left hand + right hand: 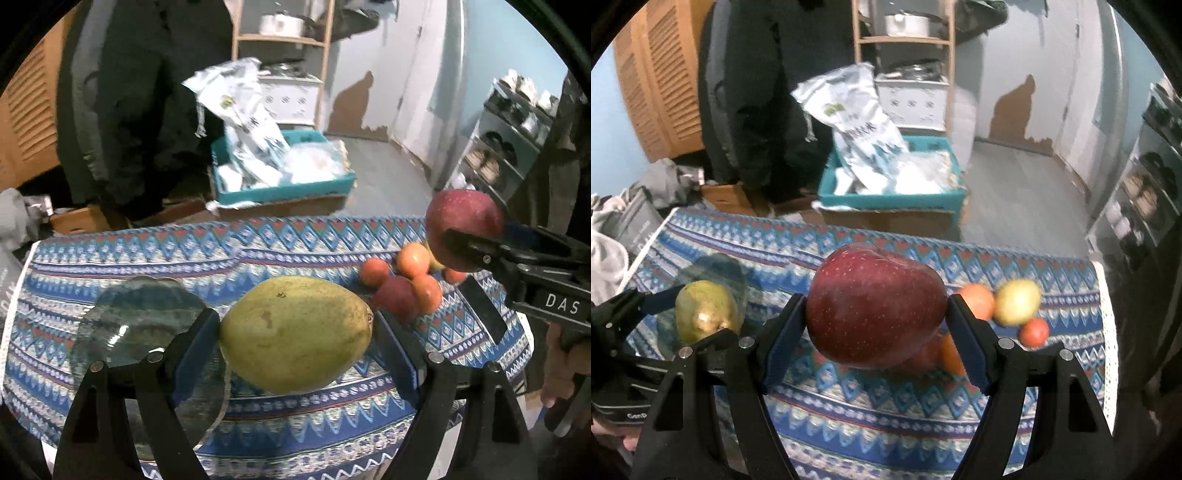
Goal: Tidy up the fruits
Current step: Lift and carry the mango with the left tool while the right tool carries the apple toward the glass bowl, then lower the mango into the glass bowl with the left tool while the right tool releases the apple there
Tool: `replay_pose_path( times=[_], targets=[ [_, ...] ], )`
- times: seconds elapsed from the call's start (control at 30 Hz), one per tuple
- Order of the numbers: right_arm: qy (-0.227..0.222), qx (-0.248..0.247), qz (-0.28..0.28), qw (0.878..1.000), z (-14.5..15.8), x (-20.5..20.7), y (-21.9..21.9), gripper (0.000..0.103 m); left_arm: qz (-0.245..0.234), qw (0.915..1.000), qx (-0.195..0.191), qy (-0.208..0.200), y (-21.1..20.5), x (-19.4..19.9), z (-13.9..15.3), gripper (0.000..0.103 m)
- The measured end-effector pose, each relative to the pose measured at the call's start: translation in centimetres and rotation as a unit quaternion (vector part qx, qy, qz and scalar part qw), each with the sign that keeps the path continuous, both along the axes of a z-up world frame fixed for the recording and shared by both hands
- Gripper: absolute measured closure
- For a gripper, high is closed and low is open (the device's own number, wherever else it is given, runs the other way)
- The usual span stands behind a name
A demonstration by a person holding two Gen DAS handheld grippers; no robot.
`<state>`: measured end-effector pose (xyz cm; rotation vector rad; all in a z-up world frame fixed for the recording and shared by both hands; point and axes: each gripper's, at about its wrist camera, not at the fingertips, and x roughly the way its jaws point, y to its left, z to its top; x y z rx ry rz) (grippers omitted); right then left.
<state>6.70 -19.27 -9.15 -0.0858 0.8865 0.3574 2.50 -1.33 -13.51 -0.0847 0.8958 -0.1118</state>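
Observation:
My left gripper [297,332] is shut on a green pear [295,334] and holds it above the patterned cloth, just right of a clear glass plate [147,325]. My right gripper [875,306] is shut on a dark red apple [875,304] held above the cloth. The apple also shows in the left wrist view [463,225], and the pear in the right wrist view [706,311]. A cluster of small orange-red fruits [410,277] lies on the cloth at the right, with a yellow fruit [1016,302] among them.
The blue patterned tablecloth [295,413] covers the table. Beyond the far edge on the floor stands a teal box [284,184] with plastic bags. A shoe rack [509,147] is at the right, a wooden shelf [905,40] behind.

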Motion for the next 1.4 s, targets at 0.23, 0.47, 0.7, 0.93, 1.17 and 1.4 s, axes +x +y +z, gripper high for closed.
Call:
replay_pose_path(
  times=[0.23,0.47,0.7,0.93,1.17,1.4],
  targets=[
    [-0.008,0.006,0.037,0.999,1.1,0.5,4.8,0.027,0.035,0.9993,-0.005,-0.014,4.1,-0.8,1.1,0.017],
    [-0.003,0.011,0.068,0.998,0.8,1.4,9.4,0.027,0.077,0.9969,-0.01,-0.01,8.4,-1.2,0.5,0.017],
    [0.015,0.017,0.101,0.995,-0.6,2.5,14.3,0.027,0.11,0.9939,-0.008,-0.003,12.0,-1.4,-0.6,0.017],
    [0.042,0.014,0.125,0.991,-3.0,3.0,18.1,0.027,0.137,0.9904,-0.009,0.015,15.4,-1.4,-2.7,0.017],
    [0.075,0.006,0.144,0.987,-5.7,3.5,21.1,0.027,0.161,0.9859,-0.007,0.045,18.1,-1.1,-5.6,0.017],
    [0.113,-0.004,0.163,0.98,-8.9,3.5,23.4,0.027,0.171,0.9824,-0.009,0.073,19.5,-1.0,-8.4,0.017]
  ],
)
